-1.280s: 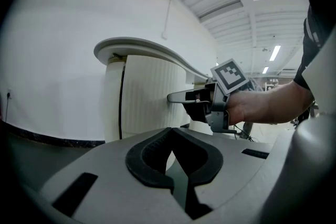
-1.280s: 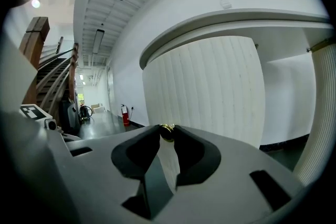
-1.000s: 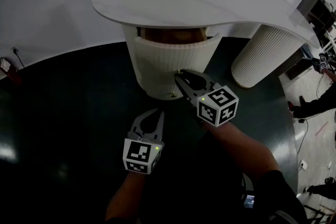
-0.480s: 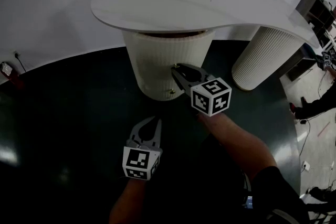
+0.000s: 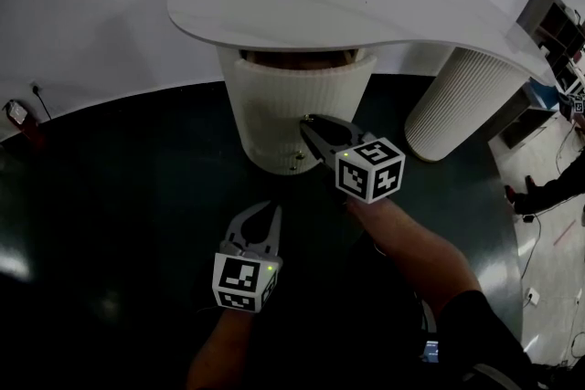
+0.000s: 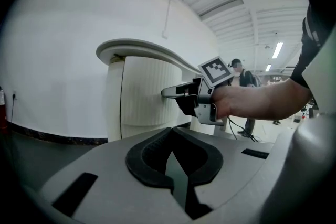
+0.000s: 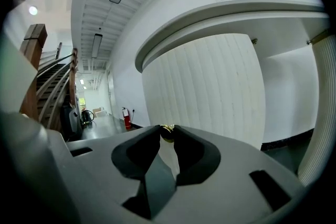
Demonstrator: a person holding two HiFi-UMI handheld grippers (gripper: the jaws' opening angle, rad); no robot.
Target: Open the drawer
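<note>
The drawer is the ribbed, curved white front at the top of a round cabinet under a white tabletop; a strip of brown inside shows above its front. My right gripper points at that front, shut on the drawer's small gold knob, which sits pinched between the black pads. The left gripper view shows the right gripper against the ribbed front. My left gripper hangs lower and nearer to me over the dark floor, shut on nothing. A second gold knob sits lower on the cabinet.
A second ribbed white column holds up the tabletop's right end. Dark glossy floor surrounds the cabinet. A person stands at the far right. A red fire extinguisher and a staircase show down the hall.
Both grippers stay nearly where they were, the right one still on the knob. Less of the drawer's brown inside shows than a second ago, slightly more than half a second ago.
</note>
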